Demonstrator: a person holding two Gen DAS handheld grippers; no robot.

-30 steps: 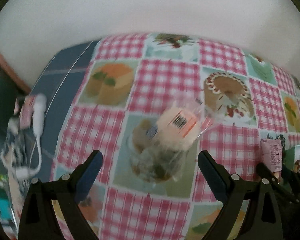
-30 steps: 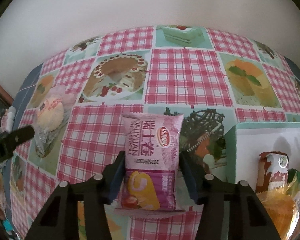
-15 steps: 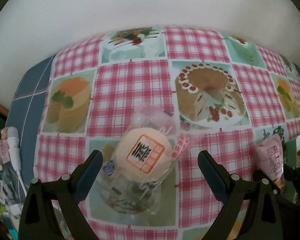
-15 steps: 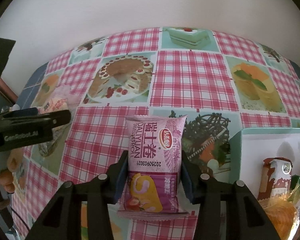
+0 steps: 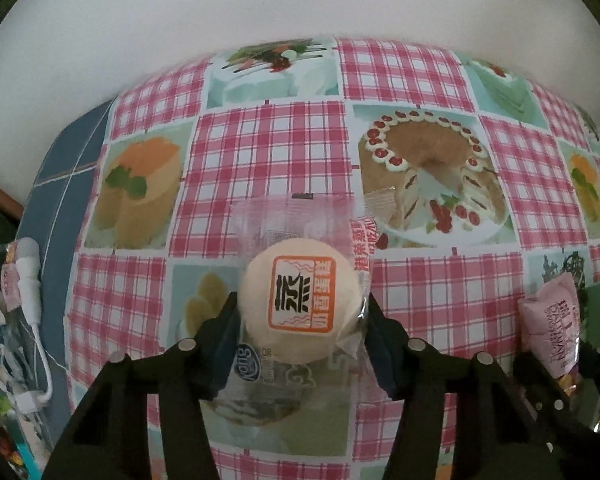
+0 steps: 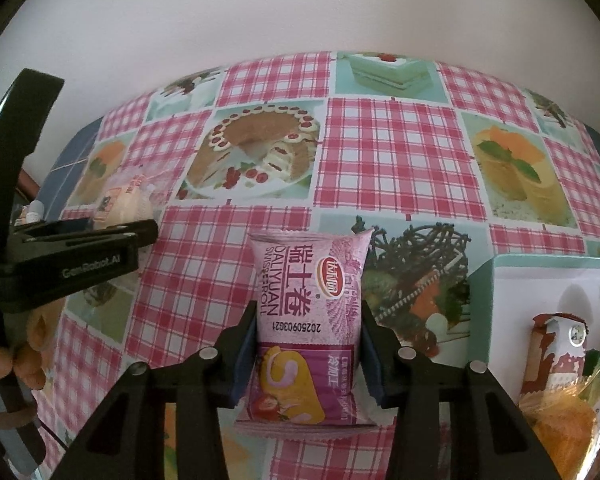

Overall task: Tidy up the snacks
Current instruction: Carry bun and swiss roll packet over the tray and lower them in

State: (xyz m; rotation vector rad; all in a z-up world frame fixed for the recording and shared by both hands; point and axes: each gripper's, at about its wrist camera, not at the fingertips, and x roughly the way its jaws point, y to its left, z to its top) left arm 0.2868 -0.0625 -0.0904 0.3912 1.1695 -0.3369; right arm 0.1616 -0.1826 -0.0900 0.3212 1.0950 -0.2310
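The left gripper [image 5: 300, 322] is closing on a round pale steamed cake [image 5: 298, 306] in a clear wrapper; both pads lie against the wrapper's sides, and the cake rests on the tablecloth [image 5: 260, 152]. The right gripper [image 6: 308, 350] is likewise closing, its pads pressed to the flanks of a pink Swiss roll packet [image 6: 306, 320], which lies flat on the checked cloth with its printed end pointing away from the camera. In the right wrist view, the left gripper's body sits well to the left, a hand [image 6: 16, 356] below it. A white tray [image 6: 552, 280] at the right edge holds a brown-and-white packet [image 6: 556, 356] and an orange wrapped snack [image 6: 564, 432]. White cables [image 5: 28, 296] lie off the cloth's left side.
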